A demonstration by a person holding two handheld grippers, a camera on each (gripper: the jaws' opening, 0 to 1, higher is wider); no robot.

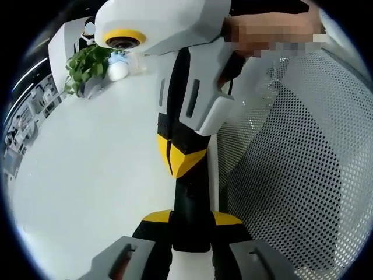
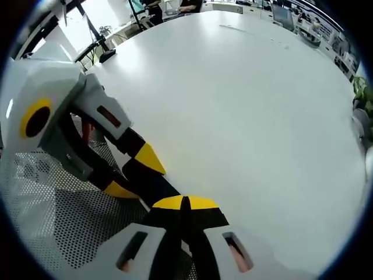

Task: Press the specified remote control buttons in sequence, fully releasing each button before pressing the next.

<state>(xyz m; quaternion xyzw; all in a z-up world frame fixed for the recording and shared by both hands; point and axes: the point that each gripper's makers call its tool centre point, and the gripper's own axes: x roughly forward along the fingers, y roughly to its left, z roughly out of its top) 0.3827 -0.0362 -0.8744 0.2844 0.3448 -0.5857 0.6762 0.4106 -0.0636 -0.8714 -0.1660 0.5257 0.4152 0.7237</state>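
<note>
here no writing reads; both claws, left claw (image 1: 189, 242) and right claw (image 2: 183, 224), are closed over the white table (image 2: 245, 116).

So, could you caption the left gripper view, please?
Right gripper crosses above the white table, beside a mesh chair back.

2 grippers show: the left gripper (image 1: 192, 248) and the right gripper (image 1: 182, 166), each with 2 jaws. There is 1 white table (image 2: 245, 111) and 1 mesh chair back (image 1: 303, 175). On the table's far edge stand 1 potted plant (image 1: 86, 67) and 1 small white object (image 1: 118, 70) beside it; what it is cannot be told. 1 person's hand (image 1: 262, 35) holds the right gripper. At least 1 seated person (image 2: 187, 4) is far off; the distant desks are too blurred to count.
</note>
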